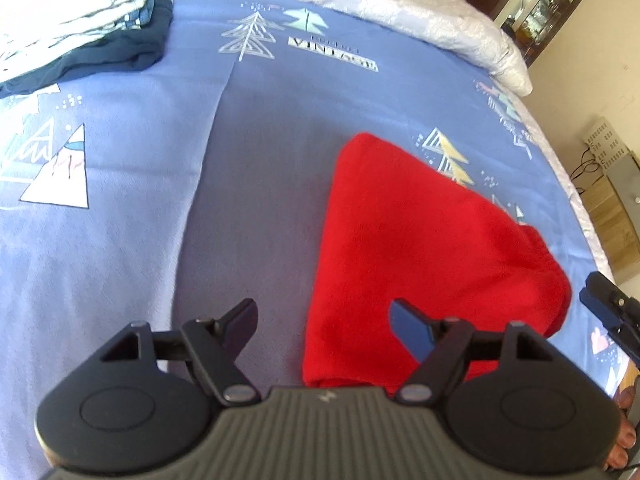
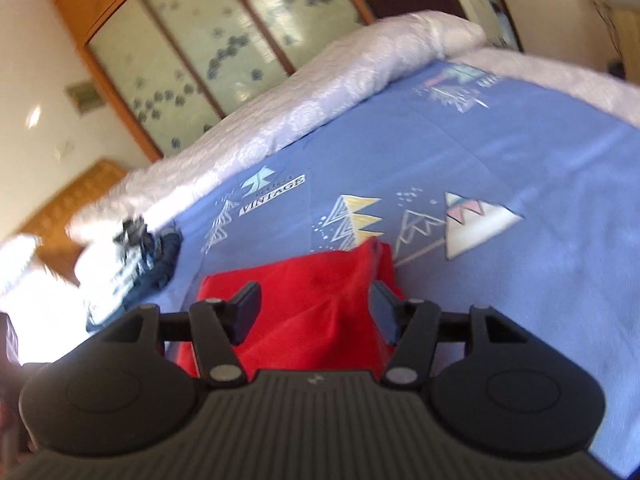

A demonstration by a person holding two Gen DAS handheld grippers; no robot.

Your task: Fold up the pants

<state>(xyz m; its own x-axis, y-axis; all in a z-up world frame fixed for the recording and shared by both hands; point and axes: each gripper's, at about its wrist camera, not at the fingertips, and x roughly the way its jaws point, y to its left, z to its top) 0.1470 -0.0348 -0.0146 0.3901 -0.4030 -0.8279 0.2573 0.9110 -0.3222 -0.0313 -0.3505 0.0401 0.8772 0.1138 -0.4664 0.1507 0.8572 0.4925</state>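
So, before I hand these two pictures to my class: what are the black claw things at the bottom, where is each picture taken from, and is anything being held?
Each claw is a two-finger gripper that a person holds, with a wide-angle camera looking along its fingers. One picture comes from the left gripper, the other from the right gripper. Both stand open and hold nothing. On the blue bedsheet lie folded red pants, with a pile of folded clothes farther off.
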